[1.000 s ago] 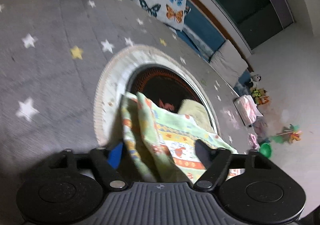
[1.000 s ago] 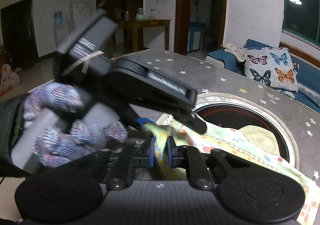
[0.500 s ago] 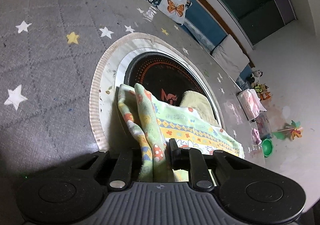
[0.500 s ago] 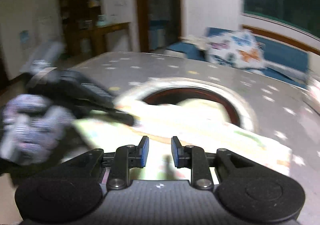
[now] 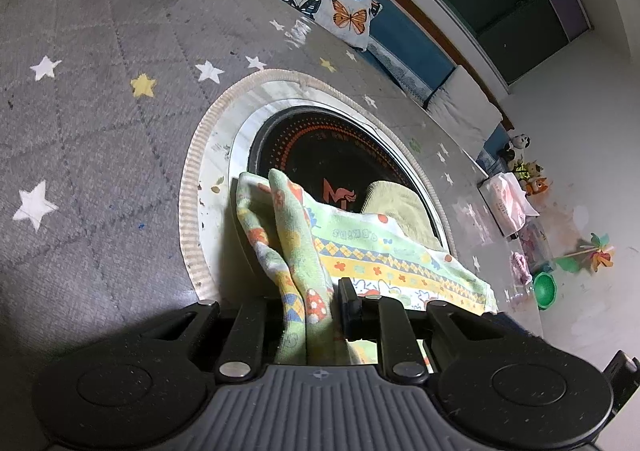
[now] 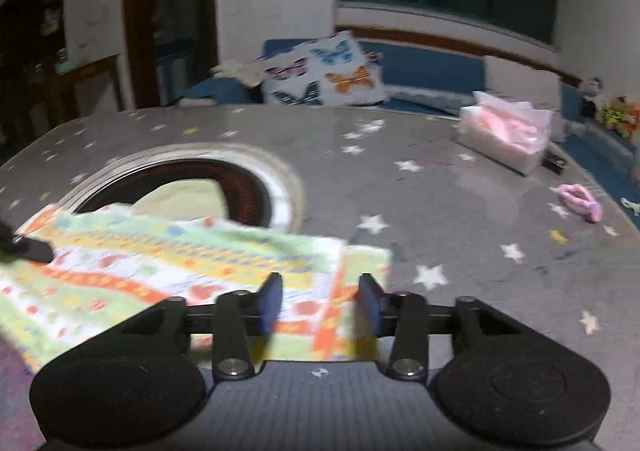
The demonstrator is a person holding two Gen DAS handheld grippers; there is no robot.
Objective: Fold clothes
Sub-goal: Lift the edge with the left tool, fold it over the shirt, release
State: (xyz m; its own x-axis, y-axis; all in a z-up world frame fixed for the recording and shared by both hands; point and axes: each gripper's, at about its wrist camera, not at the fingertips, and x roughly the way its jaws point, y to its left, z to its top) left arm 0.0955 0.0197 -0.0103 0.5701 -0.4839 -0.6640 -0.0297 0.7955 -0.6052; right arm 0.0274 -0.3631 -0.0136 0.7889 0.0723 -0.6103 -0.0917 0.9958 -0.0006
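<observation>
A green, yellow and orange patterned cloth [image 5: 360, 251] lies across the round black cooktop inset [image 5: 320, 155] of the grey star-patterned table. My left gripper [image 5: 310, 303] is shut on a bunched corner of the cloth, which stands up in a fold between the fingers. In the right wrist view the same cloth [image 6: 160, 263] lies flat, and my right gripper [image 6: 318, 303] is open over its right end, holding nothing. The left gripper's fingertip [image 6: 30, 247] shows at the left edge. A pale yellow cloth [image 6: 184, 195] lies on the cooktop behind.
A tissue pack [image 6: 508, 135] and a pink item [image 6: 580, 199] lie on the table's far right. A butterfly cushion [image 6: 324, 71] sits on the blue bench behind. Toys and a green bowl [image 5: 544, 289] are on the floor.
My left gripper closed on the cloth corner and holds it. My right gripper let go of the cloth, swung right along it and opened wider over its right end.
</observation>
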